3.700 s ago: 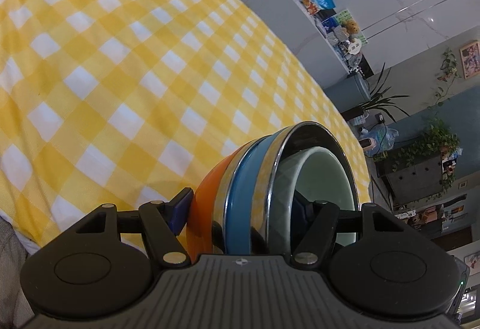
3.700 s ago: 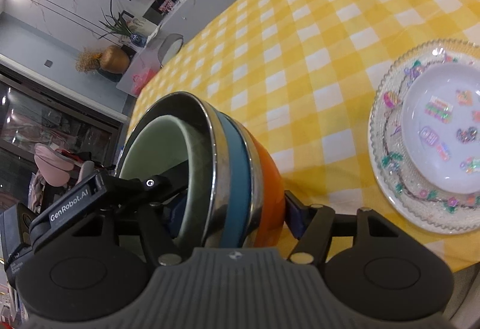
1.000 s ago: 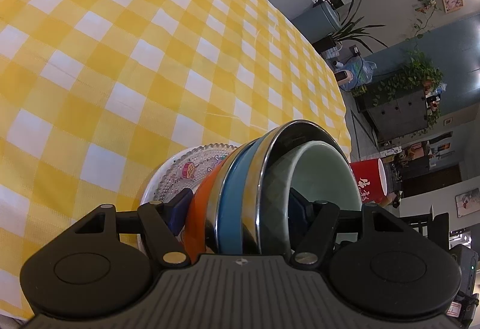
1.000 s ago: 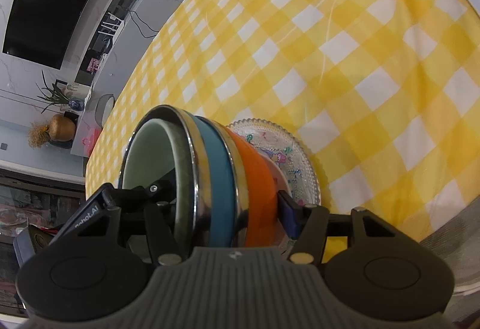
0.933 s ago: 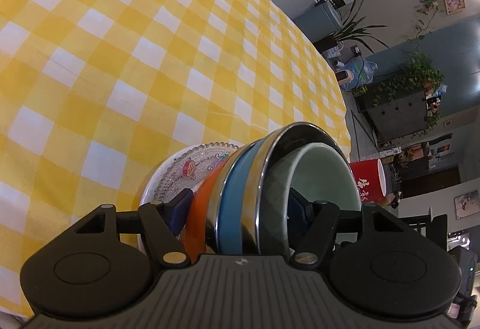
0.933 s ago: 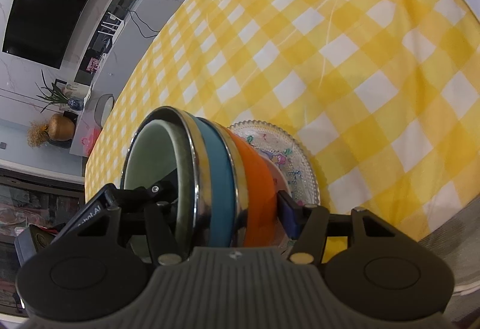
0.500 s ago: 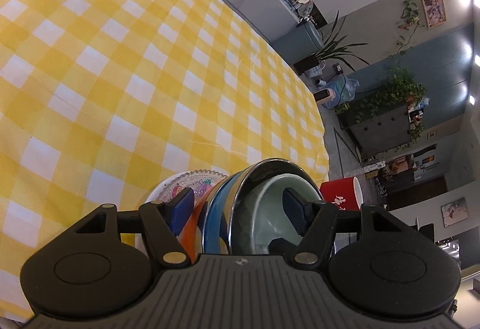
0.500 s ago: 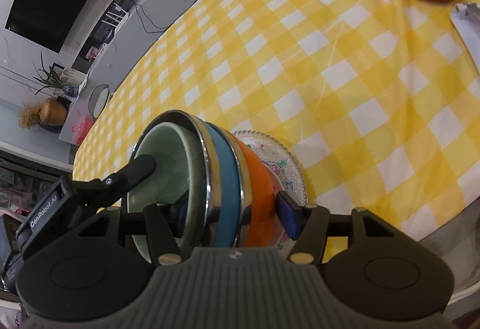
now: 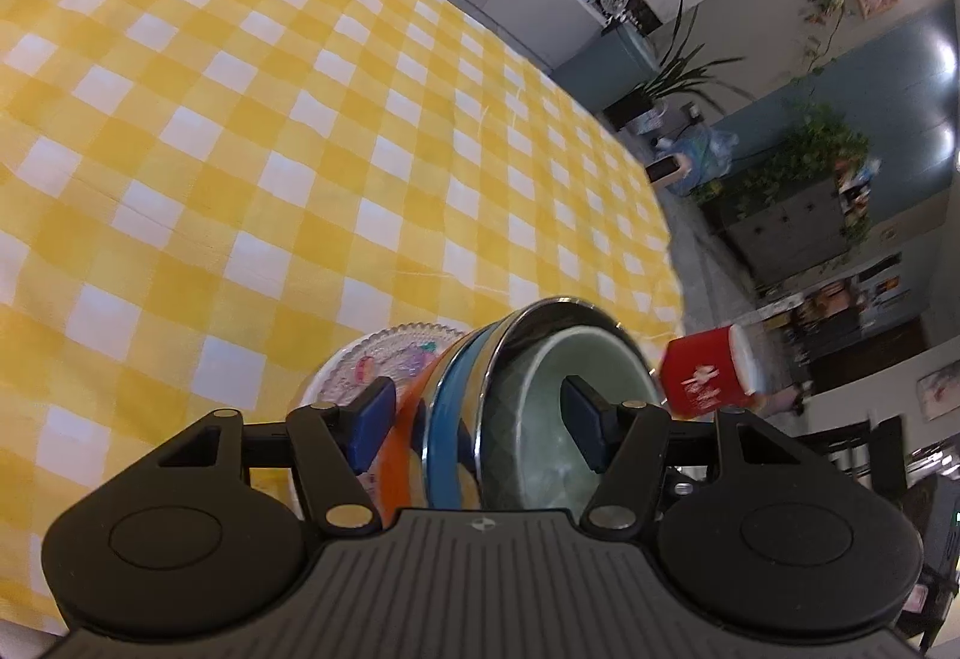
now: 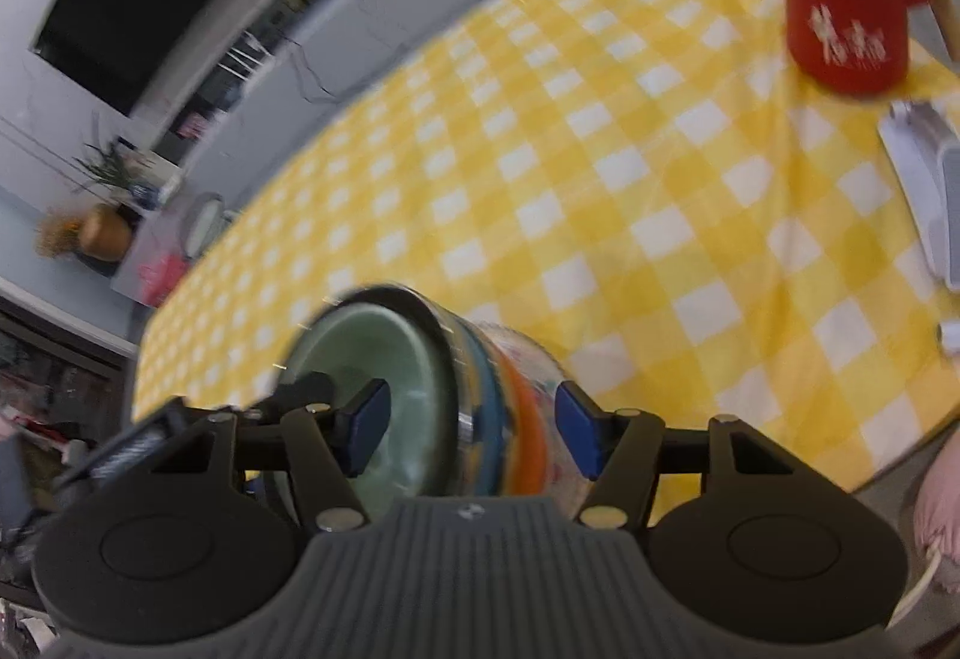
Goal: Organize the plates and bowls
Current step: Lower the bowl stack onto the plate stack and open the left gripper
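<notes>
A nested stack of bowls [image 9: 480,407], orange outside, then blue with steel rims, pale green innermost, rests on the patterned glass plates [image 9: 384,359] on the yellow checked cloth. My left gripper [image 9: 477,425] is open, its blue pads standing apart on either side of the stack's rim. The same stack [image 10: 456,407] shows in the blurred right wrist view, over the glass plate [image 10: 540,359]. My right gripper [image 10: 471,428] is open too, pads clear of the bowls on both sides. The left gripper's finger [image 10: 300,389] reaches in from the other side.
A red mug [image 10: 846,17] stands at the table's far right corner; it also shows in the left wrist view [image 9: 708,377]. A white tray with a grey item [image 10: 936,191] lies at the right edge. The table edge is close below the plates.
Both grippers carried the bowl stack over to the glass plates, set it down there and opened. Both have drawn back a little; the right view is blurred by motion.
</notes>
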`<state>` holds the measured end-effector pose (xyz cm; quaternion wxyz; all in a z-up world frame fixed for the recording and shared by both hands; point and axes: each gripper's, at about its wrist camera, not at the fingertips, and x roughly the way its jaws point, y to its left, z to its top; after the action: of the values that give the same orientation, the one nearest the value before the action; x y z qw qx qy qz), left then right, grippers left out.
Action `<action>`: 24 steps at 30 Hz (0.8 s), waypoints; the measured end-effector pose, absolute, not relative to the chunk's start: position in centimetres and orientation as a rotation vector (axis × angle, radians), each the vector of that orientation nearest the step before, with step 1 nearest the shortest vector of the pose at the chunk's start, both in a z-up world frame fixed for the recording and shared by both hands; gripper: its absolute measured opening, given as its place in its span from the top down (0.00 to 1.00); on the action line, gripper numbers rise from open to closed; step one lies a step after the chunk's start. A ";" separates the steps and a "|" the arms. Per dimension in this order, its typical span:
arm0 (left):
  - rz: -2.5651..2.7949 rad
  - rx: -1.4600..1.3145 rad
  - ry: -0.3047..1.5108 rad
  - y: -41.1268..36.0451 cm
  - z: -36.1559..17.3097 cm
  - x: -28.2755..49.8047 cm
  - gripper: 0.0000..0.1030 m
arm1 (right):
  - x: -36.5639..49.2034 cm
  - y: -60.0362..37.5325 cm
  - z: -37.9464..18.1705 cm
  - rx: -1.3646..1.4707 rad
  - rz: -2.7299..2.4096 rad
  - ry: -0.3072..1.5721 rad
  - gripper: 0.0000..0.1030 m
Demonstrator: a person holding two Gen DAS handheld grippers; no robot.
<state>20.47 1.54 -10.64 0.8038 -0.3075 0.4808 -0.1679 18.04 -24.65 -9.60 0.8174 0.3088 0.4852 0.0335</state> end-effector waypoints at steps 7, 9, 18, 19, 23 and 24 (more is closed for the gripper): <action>-0.241 -0.445 1.016 0.2 -9.3 19.9 0.33 | 18.3 -23.9 -10.6 0.661 0.092 1.049 0.52; -0.223 -0.412 1.016 -0.2 -9.1 19.8 0.33 | 18.3 -23.5 -10.6 0.643 0.082 1.044 0.53; -0.169 -0.291 1.007 -1.1 -8.2 19.2 0.35 | 18.2 -22.5 -10.5 0.634 0.060 1.040 0.54; -0.171 -0.273 0.995 -1.2 -7.8 19.0 0.36 | 18.2 -22.4 -10.5 0.627 0.062 1.043 0.53; -0.169 -0.245 0.908 -1.0 -5.2 17.7 0.36 | 18.3 -23.2 -10.6 0.686 0.058 1.051 0.51; -0.164 -0.241 0.880 -1.0 -4.5 17.2 0.35 | 18.2 -23.5 -10.5 0.697 0.061 1.050 0.51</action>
<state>17.22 -0.99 -4.47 0.8945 -0.1161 0.4243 -0.0792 18.22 -23.46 -10.48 0.8076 0.3257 0.4909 0.0284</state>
